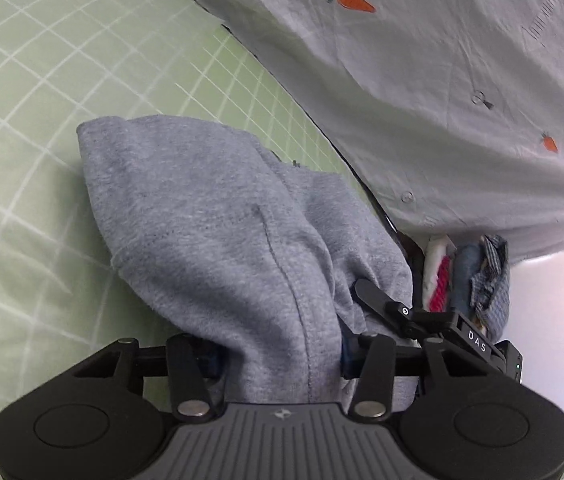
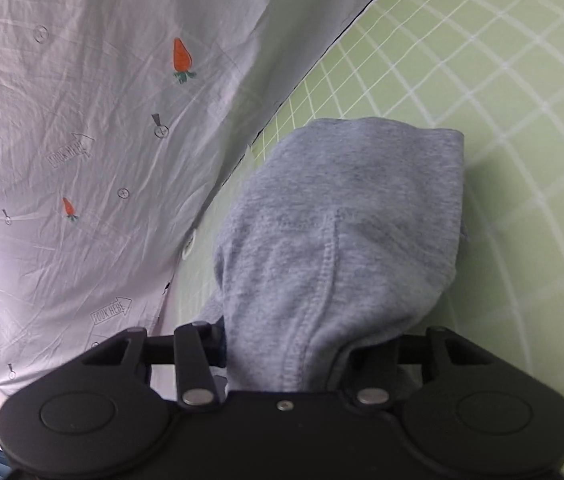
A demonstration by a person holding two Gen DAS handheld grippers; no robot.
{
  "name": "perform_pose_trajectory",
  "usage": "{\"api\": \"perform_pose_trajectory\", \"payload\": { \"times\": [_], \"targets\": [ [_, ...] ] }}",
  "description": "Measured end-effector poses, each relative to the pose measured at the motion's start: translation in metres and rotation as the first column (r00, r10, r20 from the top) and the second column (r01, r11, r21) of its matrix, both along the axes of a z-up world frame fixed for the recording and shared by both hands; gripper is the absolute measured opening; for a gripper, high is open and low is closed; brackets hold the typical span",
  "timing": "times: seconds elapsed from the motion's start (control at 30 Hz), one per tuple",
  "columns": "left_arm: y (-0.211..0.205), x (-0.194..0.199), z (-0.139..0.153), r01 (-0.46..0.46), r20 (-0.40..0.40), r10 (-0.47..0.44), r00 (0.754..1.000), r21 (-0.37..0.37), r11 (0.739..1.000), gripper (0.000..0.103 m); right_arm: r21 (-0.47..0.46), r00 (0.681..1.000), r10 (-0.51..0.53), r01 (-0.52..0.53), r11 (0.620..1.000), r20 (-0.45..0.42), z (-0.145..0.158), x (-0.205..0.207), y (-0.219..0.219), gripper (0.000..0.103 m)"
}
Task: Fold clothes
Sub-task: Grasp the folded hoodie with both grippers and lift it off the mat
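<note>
A grey sweatshirt-cloth garment (image 1: 218,216) lies bunched on the green checked sheet (image 1: 42,80). One end of it rises into my left gripper (image 1: 278,344), whose jaws are shut on a thick fold; the cloth hides the fingertips. In the right wrist view the same grey garment (image 2: 342,220) drapes forward out of my right gripper (image 2: 282,352), which is likewise shut on a gathered fold. From the left wrist view the right gripper (image 1: 378,300) shows close beside, with a black finger pressed into the cloth's right edge.
A white quilt with small orange carrots (image 1: 442,80) lies along the sheet's far side and fills the left of the right wrist view (image 2: 82,140). A pile of mixed clothes (image 1: 474,276) sits under the quilt's edge. Green sheet (image 2: 522,120) spreads to the right.
</note>
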State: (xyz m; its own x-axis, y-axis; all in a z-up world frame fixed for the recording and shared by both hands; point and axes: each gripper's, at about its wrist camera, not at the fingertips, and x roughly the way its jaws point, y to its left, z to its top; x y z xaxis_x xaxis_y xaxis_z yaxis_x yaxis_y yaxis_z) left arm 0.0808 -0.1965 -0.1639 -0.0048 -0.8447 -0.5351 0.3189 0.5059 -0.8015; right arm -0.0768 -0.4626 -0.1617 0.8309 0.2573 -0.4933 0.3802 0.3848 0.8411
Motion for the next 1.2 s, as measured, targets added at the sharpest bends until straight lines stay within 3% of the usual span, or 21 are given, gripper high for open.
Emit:
{"api": "perform_pose_trajectory", "payload": {
  "times": [0.23,0.4,0.57,0.73,0.83,0.93,1.07,1.2],
  "targets": [
    [-0.033,-0.055,0.034,0.203,0.075,-0.197,0.978,-0.090,0.975,0.050,-0.070,0.976,-0.207,0.212,0.975,0.064,0.047,-0.113,0.004,0.048],
    [-0.078,-0.085,0.058,0.343,0.105,-0.328,0.939,-0.176,0.923,0.050,-0.151,0.944,-0.320,0.329,0.932,0.080,0.083,-0.186,-0.005,0.048],
    [-0.151,-0.102,0.087,0.440,0.172,-0.410,0.896,-0.202,0.875,0.050,-0.256,0.928,-0.355,0.372,0.892,0.112,0.111,-0.242,-0.044,0.048],
    [-0.220,-0.155,0.108,0.419,0.213,-0.371,0.904,-0.267,0.868,0.049,-0.301,0.924,-0.335,0.377,0.876,0.183,0.132,-0.287,-0.120,0.048],
    [-0.260,-0.193,0.127,0.386,0.263,-0.311,0.913,-0.315,0.867,0.049,-0.352,0.933,-0.263,0.339,0.872,0.248,0.153,-0.312,-0.174,0.048],
    [-0.307,-0.222,0.155,0.374,0.326,-0.261,0.909,-0.358,0.856,0.049,-0.462,0.941,-0.164,0.291,0.837,0.296,0.192,-0.331,-0.226,0.047],
    [-0.372,-0.239,0.204,0.381,0.444,-0.183,0.877,-0.412,0.828,0.050,-0.552,0.929,-0.079,0.282,0.785,0.362,0.245,-0.339,-0.293,0.047],
    [-0.448,-0.233,0.245,0.389,0.523,-0.116,0.844,-0.450,0.804,0.050,-0.647,0.915,-0.022,0.302,0.700,0.403,0.290,-0.329,-0.367,0.049]
  ]
}}
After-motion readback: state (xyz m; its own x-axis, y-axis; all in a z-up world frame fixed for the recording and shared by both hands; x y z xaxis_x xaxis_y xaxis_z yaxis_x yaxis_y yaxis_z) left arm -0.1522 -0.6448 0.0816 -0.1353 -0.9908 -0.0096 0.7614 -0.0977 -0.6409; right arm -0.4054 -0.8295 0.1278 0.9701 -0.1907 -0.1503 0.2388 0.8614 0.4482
